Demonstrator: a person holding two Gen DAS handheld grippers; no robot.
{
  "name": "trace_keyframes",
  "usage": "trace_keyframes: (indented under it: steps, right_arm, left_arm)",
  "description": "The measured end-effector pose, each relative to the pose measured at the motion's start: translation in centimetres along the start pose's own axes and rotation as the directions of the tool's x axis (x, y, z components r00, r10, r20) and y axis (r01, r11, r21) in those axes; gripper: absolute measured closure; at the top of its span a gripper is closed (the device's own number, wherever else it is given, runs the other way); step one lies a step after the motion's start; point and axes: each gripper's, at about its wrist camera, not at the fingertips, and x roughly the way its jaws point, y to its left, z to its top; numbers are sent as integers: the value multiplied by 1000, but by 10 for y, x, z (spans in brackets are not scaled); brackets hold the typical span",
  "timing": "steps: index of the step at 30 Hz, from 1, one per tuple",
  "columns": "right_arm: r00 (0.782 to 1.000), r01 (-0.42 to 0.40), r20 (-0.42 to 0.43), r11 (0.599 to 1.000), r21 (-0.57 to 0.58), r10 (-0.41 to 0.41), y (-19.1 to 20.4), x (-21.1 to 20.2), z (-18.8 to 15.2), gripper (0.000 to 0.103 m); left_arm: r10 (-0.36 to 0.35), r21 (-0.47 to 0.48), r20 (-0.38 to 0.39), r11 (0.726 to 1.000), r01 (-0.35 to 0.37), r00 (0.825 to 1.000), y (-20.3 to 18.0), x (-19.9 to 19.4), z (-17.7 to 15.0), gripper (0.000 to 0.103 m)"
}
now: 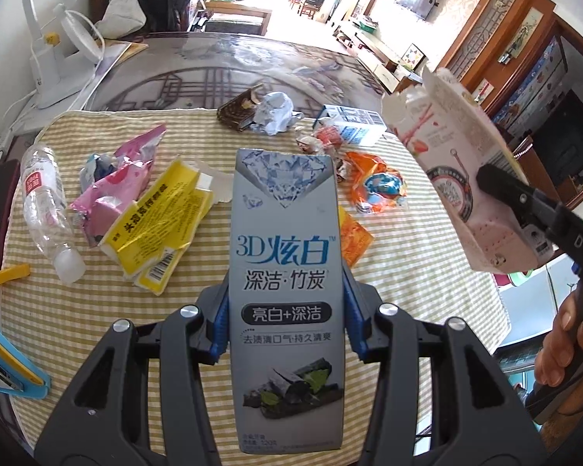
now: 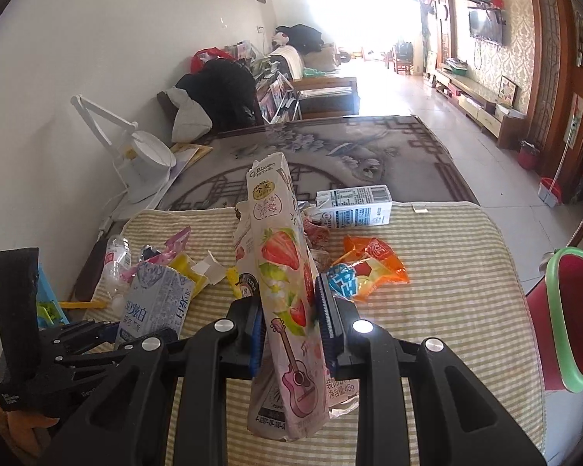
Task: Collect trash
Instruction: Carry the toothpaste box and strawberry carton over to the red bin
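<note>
L gripper (image 1: 285, 303) clamps a grey toothpaste box (image 1: 287, 291) w/ blue pads on both long sides; jaws partly apart, box-width. Box upright, held above the striped cloth (image 1: 427, 283), diamond print at top, dark charcoal/leaf pic at bottom, top flap torn open. Same box shows at left in R wrist view (image 2: 155, 303).

Trash on cloth, L to R: clear plastic bottle (image 1: 46, 202) lying on its side, white cap toward camera; pink wrapper (image 1: 112, 190), crumpled; yellow flattened carton (image 1: 155, 229) w/ barcode; brown box (image 1: 241, 110) at far edge w/ crumpled white paper (image 1: 276, 112) beside it; white-blue milk carton (image 2: 355, 206) on its side; orange snack bag (image 2: 373, 268), crinkled.

R gripper (image 2: 289, 326) squeezes a pink strawberry snack box (image 2: 287, 291), narrow gap, box pinched flat-ish, raised off cloth, tilted; guitar print low, torn top. Hand (image 1: 563, 345) seen on R handle.

Far R: red bin w/ green rim (image 2: 563, 326) beside table; inside looks red, contents can't tell.
</note>
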Motion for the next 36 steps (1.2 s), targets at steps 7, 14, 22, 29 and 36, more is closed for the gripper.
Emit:
trace_keyframes:
  steps: [7,14,22,29,36]
  right_arm:
    - [1000,11,-4,998,59,-11,-27,-7,-10,80]
    - [1000,12,-4,996,91,-12,-52,-12,-12,80]
    - [1000,-16,-11,994,104,17,-79,-11,-9,80]
    - [1000,-25,-13,994,109,26,-115,-14,-2,80]
    - [999,-45,-6,994,102,46,-150,-24,7,80]
  left_arm:
    - [0,10,-6,1000,0,1000,-15,5,3,58]
    - [5,37,-3,999,-5,1000,-37,10,11,57]
    - [26,47,19,999,-27,999,-67,16,27,58]
    - [39,17,19,999,-40,999,-94,33,34,57]
    - [46,8,25,999,-46,999,-126,45,40,57]
